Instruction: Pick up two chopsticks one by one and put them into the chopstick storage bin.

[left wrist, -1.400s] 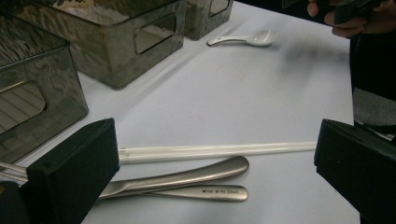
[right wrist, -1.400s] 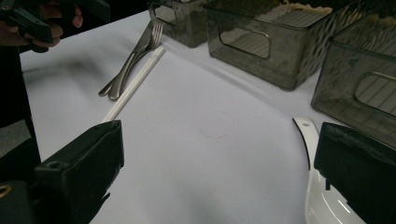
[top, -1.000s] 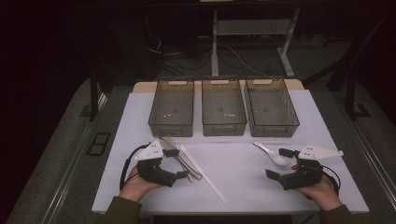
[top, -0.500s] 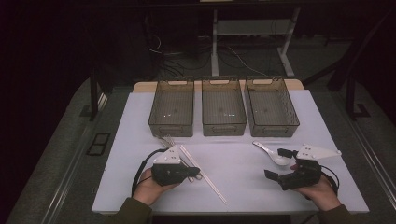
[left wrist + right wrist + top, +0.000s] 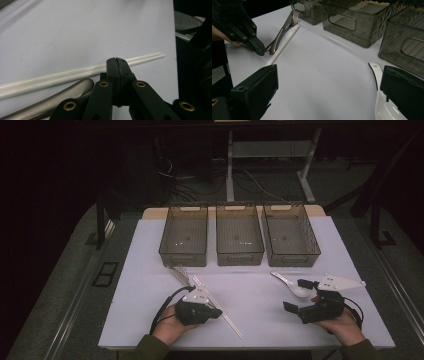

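Now left claw [image 5: 116, 60] shut, lower.

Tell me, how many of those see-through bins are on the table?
3, side by side along the far edge of the white table: the left bin, the middle bin and the right bin. None seems hidden.

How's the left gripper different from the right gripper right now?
The left gripper has its jaws shut tight together, with nothing between them; the right gripper has its jaws wide apart. The left gripper sits over the white chopsticks and metal cutlery; the right gripper is beside the white spoon. Both are black and hand-held low over the white table.
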A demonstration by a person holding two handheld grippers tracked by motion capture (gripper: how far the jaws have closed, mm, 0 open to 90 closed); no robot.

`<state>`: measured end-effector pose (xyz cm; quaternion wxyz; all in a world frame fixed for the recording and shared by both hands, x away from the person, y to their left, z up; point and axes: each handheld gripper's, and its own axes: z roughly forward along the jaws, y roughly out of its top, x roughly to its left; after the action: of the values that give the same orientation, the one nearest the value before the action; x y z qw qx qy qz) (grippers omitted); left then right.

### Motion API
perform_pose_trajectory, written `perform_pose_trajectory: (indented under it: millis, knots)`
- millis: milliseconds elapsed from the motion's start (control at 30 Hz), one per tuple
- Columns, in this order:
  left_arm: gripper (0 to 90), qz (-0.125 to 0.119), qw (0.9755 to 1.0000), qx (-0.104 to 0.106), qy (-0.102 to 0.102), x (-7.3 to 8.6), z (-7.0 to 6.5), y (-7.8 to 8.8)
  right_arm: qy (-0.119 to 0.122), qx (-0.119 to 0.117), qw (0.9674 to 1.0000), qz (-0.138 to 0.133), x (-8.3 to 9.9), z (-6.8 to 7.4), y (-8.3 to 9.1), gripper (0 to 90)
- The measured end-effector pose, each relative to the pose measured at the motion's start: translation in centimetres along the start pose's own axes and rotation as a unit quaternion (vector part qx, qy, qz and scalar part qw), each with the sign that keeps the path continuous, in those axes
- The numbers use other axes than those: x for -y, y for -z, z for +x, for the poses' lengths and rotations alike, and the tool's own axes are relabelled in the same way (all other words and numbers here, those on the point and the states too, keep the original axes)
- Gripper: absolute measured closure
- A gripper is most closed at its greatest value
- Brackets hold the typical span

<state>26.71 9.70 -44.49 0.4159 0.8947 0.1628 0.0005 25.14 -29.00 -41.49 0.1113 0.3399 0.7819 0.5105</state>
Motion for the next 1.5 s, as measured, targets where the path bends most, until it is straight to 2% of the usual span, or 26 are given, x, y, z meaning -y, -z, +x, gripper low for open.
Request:
perform_pose_trajectory:
  millis: [100, 267, 400, 833, 967, 1000, 1067, 1133, 1167, 1200, 1233, 1367, 1500]
  knots:
    - [88.9, 0.004, 1.0000, -0.005, 0.002, 0.0, -0.1, -0.4, 0.000, 0.000, 1.0000, 0.000, 0.0, 0.0, 0.0, 1.5]
    - [88.9, 0.016, 0.9998, -0.006, -0.007, 0.0, 0.0, -1.1, -0.001, 0.001, 1.0000, 0.001, 0.0, 0.0, 0.0, 1.5]
    - [88.9, 0.011, 0.9999, -0.010, -0.004, -0.2, -0.1, -1.3, -0.001, 0.002, 1.0000, 0.001, 0.0, 0.0, 0.0, 1.5]
    - [88.9, 0.018, 0.9997, -0.013, -0.004, -1.1, 0.0, -2.3, -0.001, 0.003, 1.0000, 0.001, 0.0, -0.1, 0.0, 1.5]
    - [88.9, 0.022, 0.9996, 0.007, -0.016, -1.4, -0.7, -2.8, -0.002, 0.002, 1.0000, 0.001, 0.0, 0.0, 0.0, 1.5]
    - [88.9, 0.022, 0.9996, 0.007, -0.016, -1.4, -0.7, -2.8, -0.002, 0.003, 1.0000, 0.001, 0.0, 0.0, 0.0, 1.5]
    - [88.8, 0.016, 0.9994, 0.025, -0.019, -1.7, -1.6, -3.3, -0.001, 0.003, 1.0000, 0.002, 0.0, -0.1, 0.0, 1.5]
    - [88.9, 0.016, 0.9993, 0.028, -0.020, -1.8, -1.8, -3.5, -0.002, 0.003, 1.0000, 0.002, 0.0, -0.1, 0.0, 1.5]
    - [88.9, 0.011, 0.9987, 0.042, -0.027, -2.1, -2.1, -3.8, -0.002, 0.003, 1.0000, 0.002, 0.0, 0.0, 0.1, 1.5]
    - [88.9, 0.011, 0.9987, 0.042, -0.027, -2.1, -2.1, -3.8, -0.002, 0.003, 1.0000, 0.002, 0.0, 0.0, 0.1, 1.5]
    - [88.9, 0.012, 0.9981, 0.053, -0.030, -2.3, -2.4, -4.0, -0.005, 0.002, 1.0000, 0.003, 0.0, 0.0, 0.1, 1.5]
    - [88.9, 0.016, 0.9970, 0.066, -0.038, -2.4, -3.0, -4.5, -0.005, 0.002, 1.0000, 0.003, 0.0, 0.0, 0.1, 1.5]
    - [88.9, 0.014, 0.9966, 0.073, -0.035, -2.4, -3.3, -4.8, -0.004, 0.003, 1.0000, 0.002, 0.0, 0.0, 0.1, 1.5]
